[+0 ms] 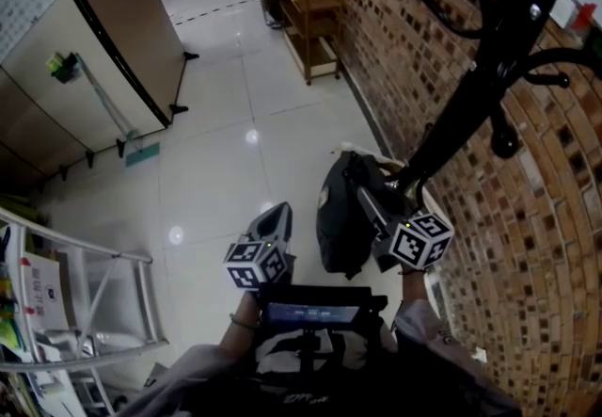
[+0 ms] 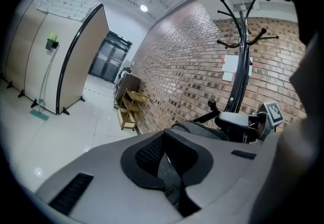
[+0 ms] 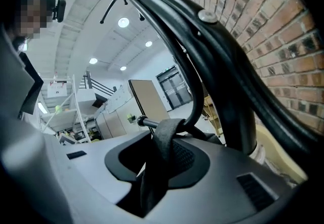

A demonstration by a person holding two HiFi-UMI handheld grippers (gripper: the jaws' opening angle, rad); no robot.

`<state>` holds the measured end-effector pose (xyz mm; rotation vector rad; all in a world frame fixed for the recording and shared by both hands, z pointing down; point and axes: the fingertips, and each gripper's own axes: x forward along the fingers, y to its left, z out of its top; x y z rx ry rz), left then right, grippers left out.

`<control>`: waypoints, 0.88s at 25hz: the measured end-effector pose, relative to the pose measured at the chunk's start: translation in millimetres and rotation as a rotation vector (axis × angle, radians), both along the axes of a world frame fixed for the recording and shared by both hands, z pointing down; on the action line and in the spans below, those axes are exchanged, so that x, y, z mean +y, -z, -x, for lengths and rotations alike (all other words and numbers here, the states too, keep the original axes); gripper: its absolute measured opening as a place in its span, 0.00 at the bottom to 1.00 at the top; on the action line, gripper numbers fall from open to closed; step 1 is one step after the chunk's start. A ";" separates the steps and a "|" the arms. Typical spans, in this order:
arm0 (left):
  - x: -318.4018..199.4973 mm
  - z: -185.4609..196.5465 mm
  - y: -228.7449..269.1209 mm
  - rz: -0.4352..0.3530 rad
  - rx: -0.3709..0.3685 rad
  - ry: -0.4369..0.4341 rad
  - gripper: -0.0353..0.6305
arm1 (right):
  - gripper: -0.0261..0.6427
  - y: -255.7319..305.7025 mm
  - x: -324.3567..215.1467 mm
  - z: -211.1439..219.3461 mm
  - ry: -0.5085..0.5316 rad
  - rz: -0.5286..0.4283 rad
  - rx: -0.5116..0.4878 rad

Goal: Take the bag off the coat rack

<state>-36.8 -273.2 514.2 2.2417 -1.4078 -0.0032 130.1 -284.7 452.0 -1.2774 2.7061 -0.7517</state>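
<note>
A dark bag (image 1: pixel 340 214) hangs from the black coat rack (image 1: pixel 489 67) by the brick wall. Its black strap (image 3: pixel 163 147) loops over a hook peg (image 3: pixel 144 121) of the rack (image 3: pixel 223 66) and runs down between the jaws of my right gripper (image 3: pixel 162 156). The pads press on the strap. In the head view the right gripper (image 1: pixel 365 195) reaches to the top of the bag. My left gripper (image 1: pixel 279 216) hovers left of the bag, apart from it. Its jaws (image 2: pixel 164 160) stand slightly parted with nothing between them. Beyond them the bag (image 2: pixel 198 129) and the rack (image 2: pixel 242 61) show.
The brick wall (image 1: pixel 527 246) runs along the right. A wooden shelf unit (image 1: pixel 310 24) stands further along it. A curved partition (image 1: pixel 113 29) is at the far left and a metal rack (image 1: pixel 85 302) near left. White tiled floor (image 1: pixel 235 142) lies between.
</note>
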 end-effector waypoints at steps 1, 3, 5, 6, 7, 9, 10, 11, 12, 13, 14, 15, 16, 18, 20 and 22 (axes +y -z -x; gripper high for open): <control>-0.9 -0.2 0.0 -0.001 -0.001 -0.002 0.06 | 0.18 0.0 -0.1 -0.6 -0.002 0.002 -0.008; -1.8 0.1 0.1 0.003 -0.002 -0.002 0.06 | 0.18 -0.3 0.0 -1.8 -0.003 0.005 -0.017; -2.1 1.0 -0.2 0.004 0.000 -0.001 0.06 | 0.18 0.8 1.5 -1.6 0.002 0.022 -0.013; -2.4 2.0 -0.8 0.005 0.001 0.000 0.06 | 0.18 1.6 2.4 -1.0 0.008 0.034 -0.009; -2.9 3.1 -1.5 0.006 0.001 0.002 0.06 | 0.18 2.5 3.0 -0.2 0.015 0.044 -0.007; -4.4 4.3 -1.3 0.008 0.005 0.004 0.06 | 0.17 4.6 4.4 1.1 0.037 0.057 -0.011; -5.4 3.9 -0.7 0.009 0.008 0.004 0.06 | 0.17 6.1 5.3 1.8 0.050 0.060 -0.014; -6.4 3.3 -0.3 0.010 0.010 0.003 0.06 | 0.16 8.2 6.2 2.9 0.063 0.059 -0.018; -7.4 2.7 -0.4 0.011 0.011 0.001 0.06 | 0.16 11.1 7.0 4.9 0.076 0.052 -0.022; -8.3 2.3 -0.8 0.011 0.012 -0.001 0.06 | 0.16 15.0 8.0 8.0 0.090 0.041 -0.026; -9.1 2.1 -1.1 0.010 0.012 -0.004 0.06 | 0.16 19.9 9.4 12.5 0.105 0.028 -0.028; -9.8 1.8 -0.8 0.009 0.013 -0.006 0.06 | 0.16 25.1 11.3 17.8 0.119 0.017 -0.029; -10.2 1.5 0.0 0.007 0.015 -0.008 0.06 | 0.16 30.2 13.2 23.2 0.130 0.007 -0.029; -10.7 0.9 1.9 0.003 0.019 -0.009 0.06 | 0.16 38.4 16.6 31.7 0.142 -0.007 -0.023; -10.7 0.3 3.2 0.001 0.023 -0.009 0.06 | 0.16 44.5 19.8 36.2 0.140 -0.014 -0.020; -10.6 1.5 3.9 0.005 0.028 -0.005 0.06 | 0.16 50.1 22.5 38.3 0.131 -0.017 -0.032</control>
